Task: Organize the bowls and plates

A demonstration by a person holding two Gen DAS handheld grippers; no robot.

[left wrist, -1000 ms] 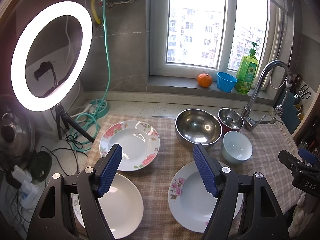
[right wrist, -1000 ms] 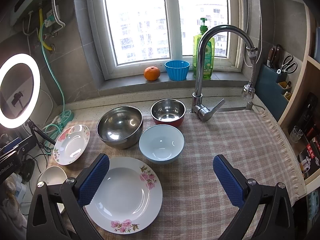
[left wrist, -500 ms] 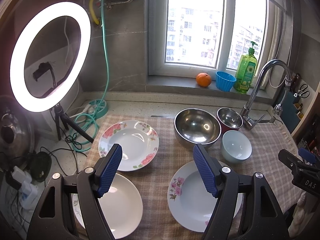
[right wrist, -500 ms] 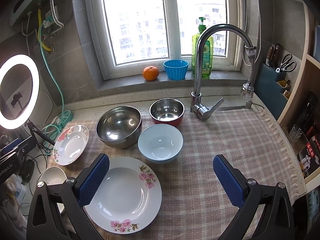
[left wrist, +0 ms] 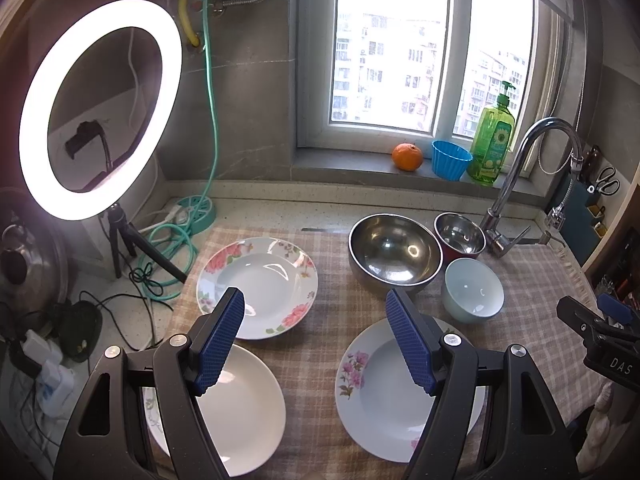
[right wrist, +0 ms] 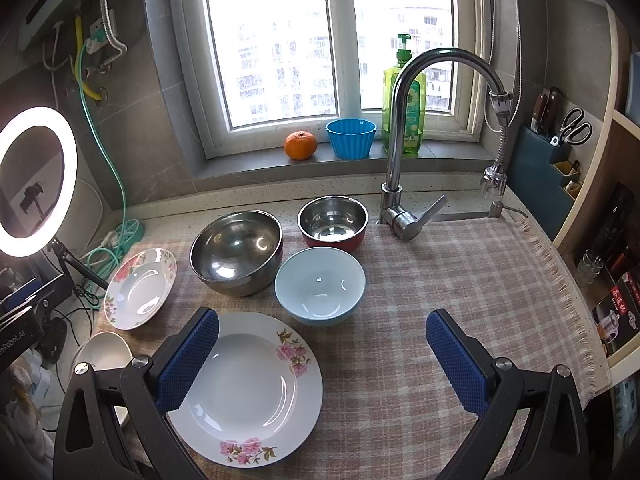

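Over the cloth's near-left corner, the left gripper (left wrist: 314, 340) hangs open and empty above the plain plate (left wrist: 240, 404); its overhang invites tipping. From the right view, the right gripper (right wrist: 322, 360) gapes empty; the light-blue bowl (right wrist: 320, 286) crowds the flowered plate (right wrist: 256, 392), risking a knock.

On the bench, a cloth (right wrist: 460, 280) carries the dishes. Back row: large steel bowl (right wrist: 237, 251) left, small steel bowl (right wrist: 333, 222) right, beside the faucet (right wrist: 400, 184). Ceramic bowl (right wrist: 320, 286) in front, between them. Flowered plate (right wrist: 141, 288) left of the large bowl; plain plate (left wrist: 240, 408) before it. Big plate (right wrist: 248, 390) before the ceramic bowl. Behind, on the windowsill: orange (right wrist: 301, 145), cup (right wrist: 351, 138), soap bottle (right wrist: 404, 96). Ring light (left wrist: 100, 108) far left.
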